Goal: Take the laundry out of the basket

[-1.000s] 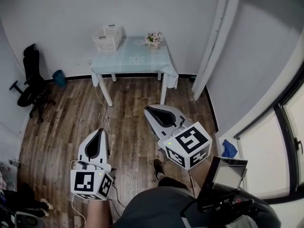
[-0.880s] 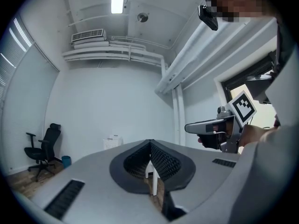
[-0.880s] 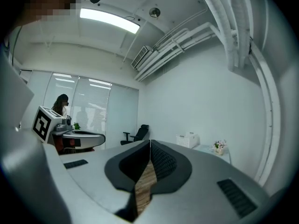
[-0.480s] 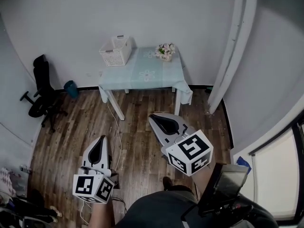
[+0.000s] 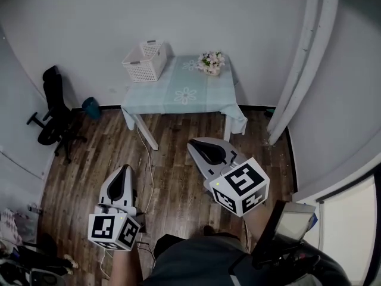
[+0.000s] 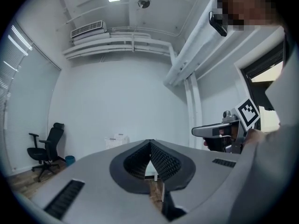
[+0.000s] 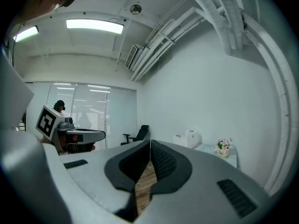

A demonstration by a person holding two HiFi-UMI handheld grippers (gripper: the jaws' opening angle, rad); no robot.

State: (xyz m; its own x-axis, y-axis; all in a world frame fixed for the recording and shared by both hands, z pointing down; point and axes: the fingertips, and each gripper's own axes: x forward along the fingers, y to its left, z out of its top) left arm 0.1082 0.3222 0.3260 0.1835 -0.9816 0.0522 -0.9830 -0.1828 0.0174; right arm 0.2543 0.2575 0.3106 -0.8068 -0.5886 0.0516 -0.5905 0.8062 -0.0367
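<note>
A white slatted laundry basket (image 5: 144, 59) stands on the back left corner of a small table (image 5: 178, 94) with a pale blue cloth, against the far wall. What lies inside it is not visible from here. The basket (image 6: 116, 140) is small in the left gripper view and basket (image 7: 188, 138) in the right gripper view. My left gripper (image 5: 124, 170) is shut and empty, low at the left over the wood floor. My right gripper (image 5: 197, 142) is shut and empty too, just in front of the table. Both are well short of the basket.
A small pot of flowers (image 5: 211, 62) sits at the table's back right. A black office chair (image 5: 52, 113) and a teal bin (image 5: 91, 108) stand at the left wall. A white cable (image 5: 144, 159) trails across the floor. A white column (image 5: 303, 58) rises at the right.
The view has shifted so the table and basket sit a little lower and nearer. Both grippers have kept their places in front of me, still shut.
</note>
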